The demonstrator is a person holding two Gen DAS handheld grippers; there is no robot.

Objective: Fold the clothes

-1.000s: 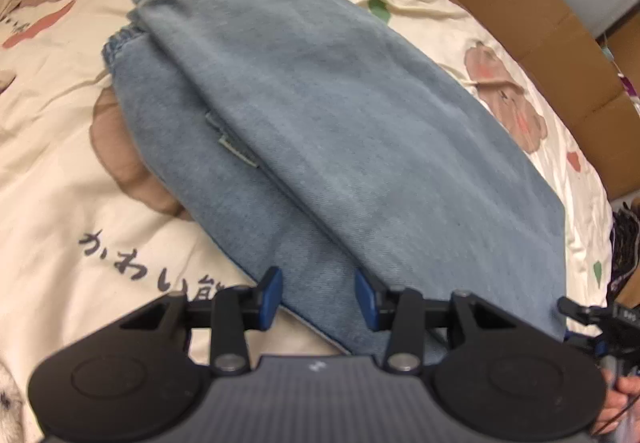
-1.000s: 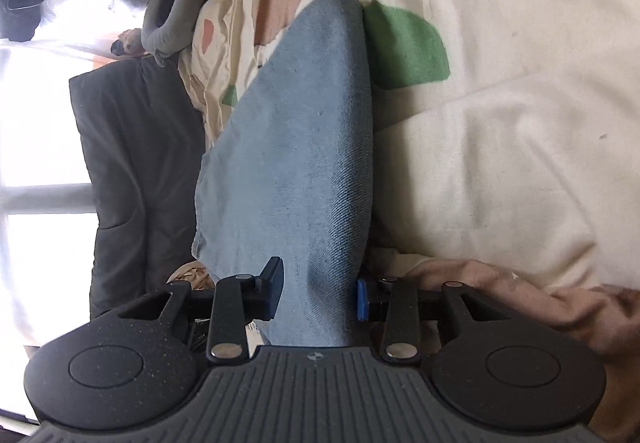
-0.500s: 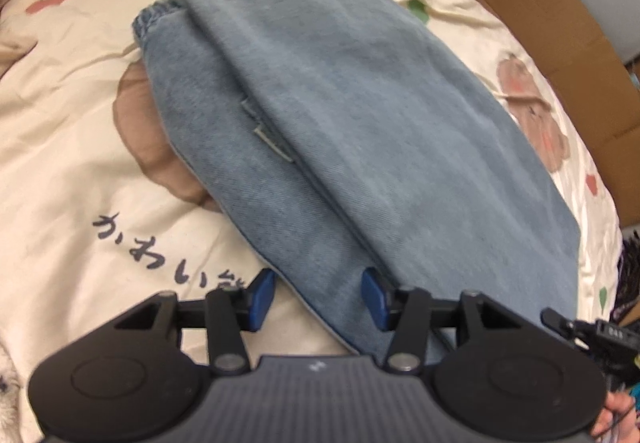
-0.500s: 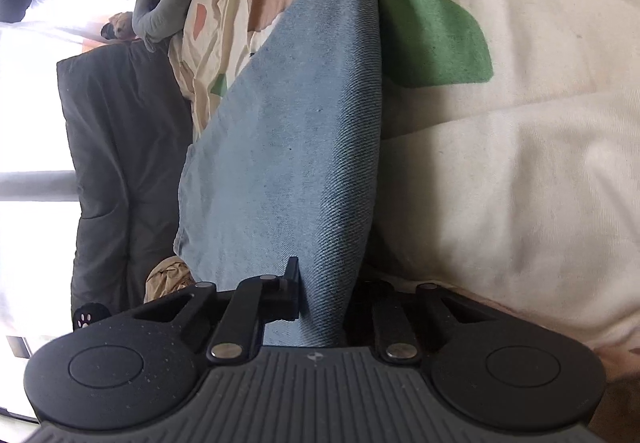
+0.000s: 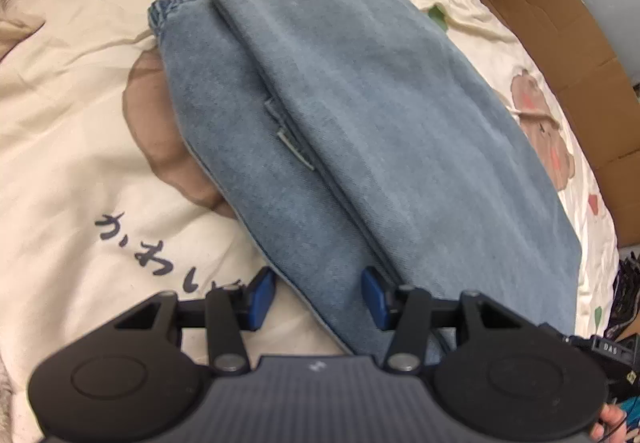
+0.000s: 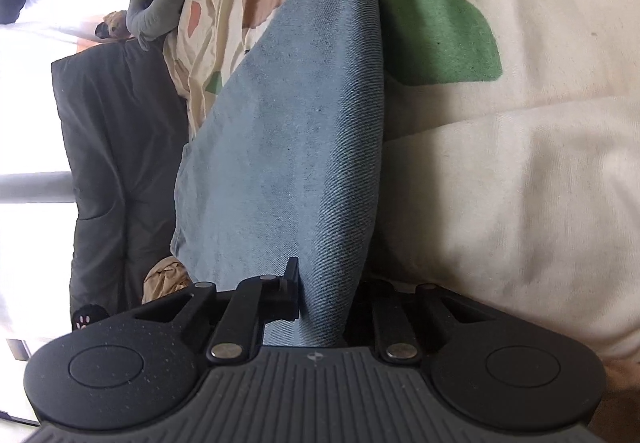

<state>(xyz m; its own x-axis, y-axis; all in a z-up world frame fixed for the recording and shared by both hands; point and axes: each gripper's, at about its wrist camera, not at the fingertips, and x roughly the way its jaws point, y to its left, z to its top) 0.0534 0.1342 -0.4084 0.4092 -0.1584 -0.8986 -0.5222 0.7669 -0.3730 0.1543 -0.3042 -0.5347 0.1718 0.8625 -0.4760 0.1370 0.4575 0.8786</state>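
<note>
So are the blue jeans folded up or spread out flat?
Folded. The jeans lie doubled on the blanket, one layer stacked over another, waistband peeking out beneath.

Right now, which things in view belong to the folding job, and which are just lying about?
Job:
- jeans
- right tongs, shut on the jeans' edge
- left tongs, open at the near edge

Lying about:
- printed bedsheet
- cardboard
- dark cushion

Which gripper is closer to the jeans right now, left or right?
Right. The right gripper is clamped on the jeans' folded edge; the left gripper straddles their near corner with jaws open, not pressing.
</note>
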